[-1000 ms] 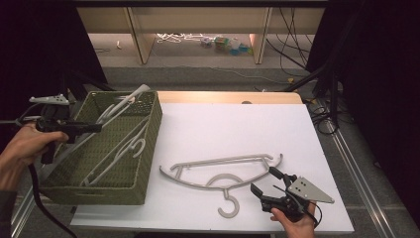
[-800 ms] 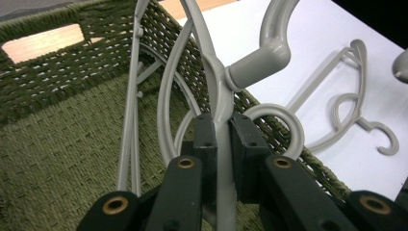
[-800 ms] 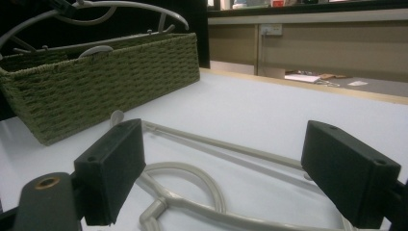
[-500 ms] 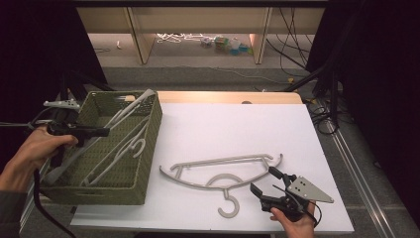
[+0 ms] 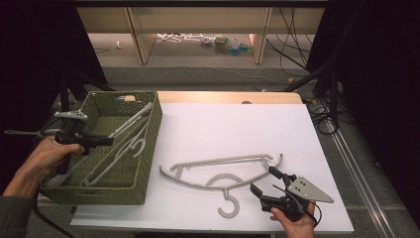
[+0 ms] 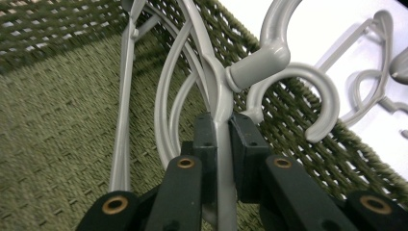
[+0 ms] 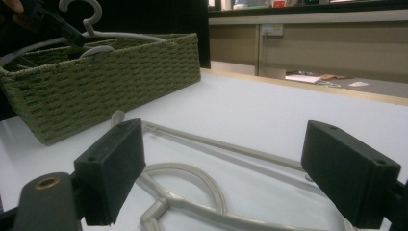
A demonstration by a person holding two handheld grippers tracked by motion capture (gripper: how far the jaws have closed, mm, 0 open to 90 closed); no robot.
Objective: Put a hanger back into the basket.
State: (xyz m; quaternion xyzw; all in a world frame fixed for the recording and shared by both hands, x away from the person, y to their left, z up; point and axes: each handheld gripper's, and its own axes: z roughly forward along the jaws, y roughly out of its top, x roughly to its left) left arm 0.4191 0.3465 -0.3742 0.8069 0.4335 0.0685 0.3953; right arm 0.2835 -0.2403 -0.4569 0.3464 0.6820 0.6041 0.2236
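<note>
High view: the left gripper [image 5: 99, 141] has come down since a second ago, when it held its grey hanger [image 5: 130, 130] tilted up above the rim of the green woven basket [image 5: 148, 148]. Now that hanger lies low inside the basket, slanting across another hanger already in there, so the placing step looks nearly done and only the release seems to remain. In the left gripper view the jaws are clamped on the thin flat neck of the hanger [image 6: 219, 101] just below its hook, with both pads pressed against the plastic and the basket's woven floor close beneath.

The right gripper [image 5: 270, 182] has stayed near the front edge of the white table [image 5: 223, 119], with its jaws spread wide and nothing between them. Just ahead of it, a second grey hanger [image 5: 223, 171] lies flat on the table, hook toward the person, likely the next one for the basket.
</note>
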